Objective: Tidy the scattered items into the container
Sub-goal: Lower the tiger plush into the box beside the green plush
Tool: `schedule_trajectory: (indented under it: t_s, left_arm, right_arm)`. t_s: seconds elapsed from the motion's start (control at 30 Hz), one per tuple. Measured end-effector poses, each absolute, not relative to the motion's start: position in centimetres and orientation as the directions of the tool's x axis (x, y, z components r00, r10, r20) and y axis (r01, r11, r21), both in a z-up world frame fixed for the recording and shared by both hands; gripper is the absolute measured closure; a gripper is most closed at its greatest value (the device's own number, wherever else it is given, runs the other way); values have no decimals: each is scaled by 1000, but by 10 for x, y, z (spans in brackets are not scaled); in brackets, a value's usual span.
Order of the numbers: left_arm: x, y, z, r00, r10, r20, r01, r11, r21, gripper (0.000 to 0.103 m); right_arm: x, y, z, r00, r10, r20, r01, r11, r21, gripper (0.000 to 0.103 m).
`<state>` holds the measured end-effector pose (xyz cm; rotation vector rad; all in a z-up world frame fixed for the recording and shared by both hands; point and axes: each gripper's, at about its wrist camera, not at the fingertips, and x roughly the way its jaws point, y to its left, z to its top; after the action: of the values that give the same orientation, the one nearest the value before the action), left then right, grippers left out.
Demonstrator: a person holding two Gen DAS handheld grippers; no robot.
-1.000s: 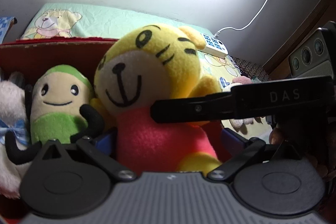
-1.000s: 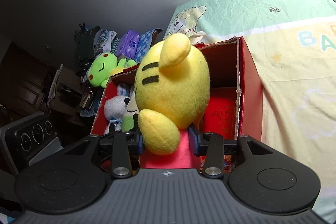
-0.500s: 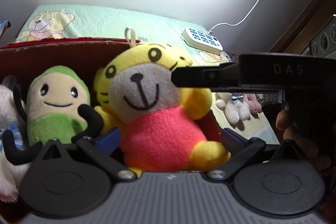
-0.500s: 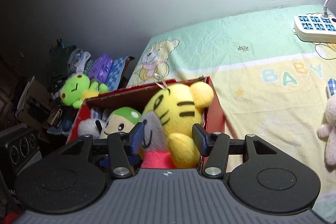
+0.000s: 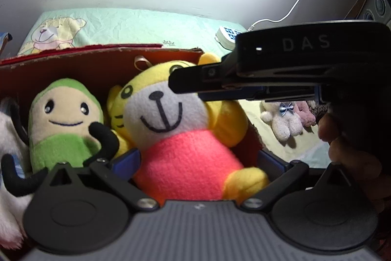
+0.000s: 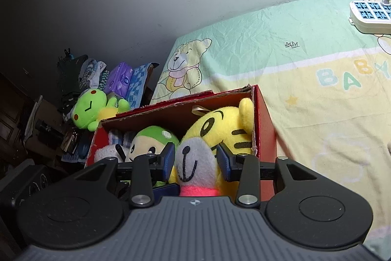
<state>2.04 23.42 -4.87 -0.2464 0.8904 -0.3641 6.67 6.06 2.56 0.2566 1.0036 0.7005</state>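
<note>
Fingers of the left gripper (image 5: 195,160) stand wide on either side of the tiger toy (image 5: 180,138), its blue pads clear of the pink body, so nothing is gripped. In the left wrist view this tiger toy sits upright inside the red box (image 5: 97,65), at the box's right end, its yellow arm against the cardboard wall. Beside it on the left sits a green doll (image 5: 63,121) with black arms, and a white plush (image 5: 7,175) is at the far left edge. The right gripper crosses the picture from the right, above the tiger's head, held by a hand (image 5: 352,153). Beyond the box, on the bed (image 5: 136,23), lie a small white bear (image 5: 283,119) and a power strip (image 5: 226,37).

From the right wrist view, the right gripper (image 6: 195,160) has its fingers on both sides of the tiger's grey muzzle; they have just been closing in, though whether the pads press the fabric cannot be told. The tiger toy (image 6: 220,133) fills the box's right corner next to the green doll (image 6: 149,141). A green frog toy (image 6: 92,109) lies outside, behind the red box (image 6: 264,119).
</note>
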Motion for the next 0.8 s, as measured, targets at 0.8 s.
schedule_trajectory:
  t_s: [0.8]
  left_arm:
    - [20,228,-39,553,-292,-780,128,955,-266,1]
  right_arm:
    - [48,35,25,410,650,-639,-393,759,520,61]
